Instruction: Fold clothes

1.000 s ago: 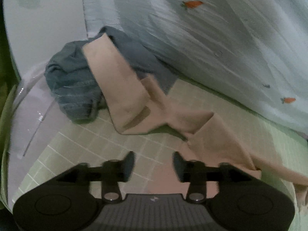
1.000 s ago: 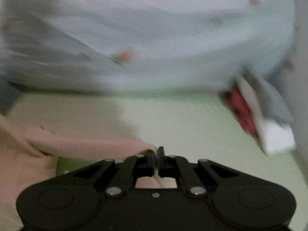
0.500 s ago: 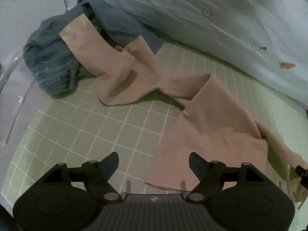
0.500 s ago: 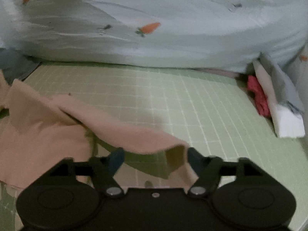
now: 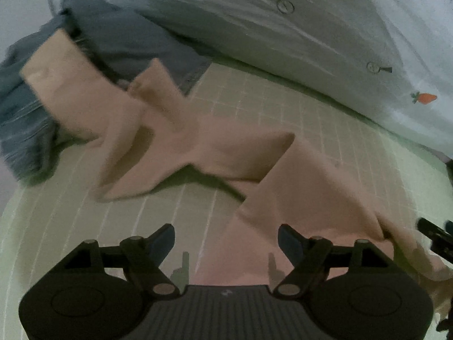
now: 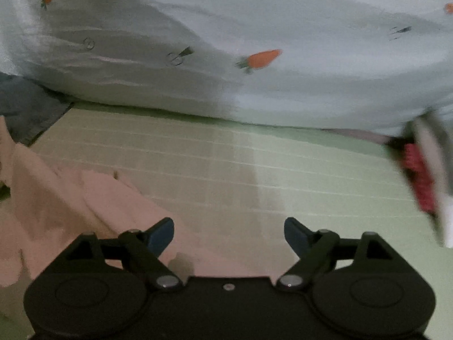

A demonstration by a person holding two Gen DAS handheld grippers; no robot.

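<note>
Both jaws wide, gripping nothing: left gripper (image 5: 226,239), right gripper (image 6: 229,233). Beige garment (image 5: 215,153) sprawled, twisted across green mat (image 6: 269,175); apparently free for re-gripping.

Green grid mat (image 5: 269,107): crumpled peach garment (image 5: 226,150), denim pile (image 5: 25,130), carrot-print cloth (image 6: 254,28) on it.

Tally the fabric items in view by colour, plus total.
Peach garment: 1
Blue denim garment: 1
Pale blue carrot-print cloth: 1
Red item in side stack: 1
White item in side stack: 1
Total: 5
</note>
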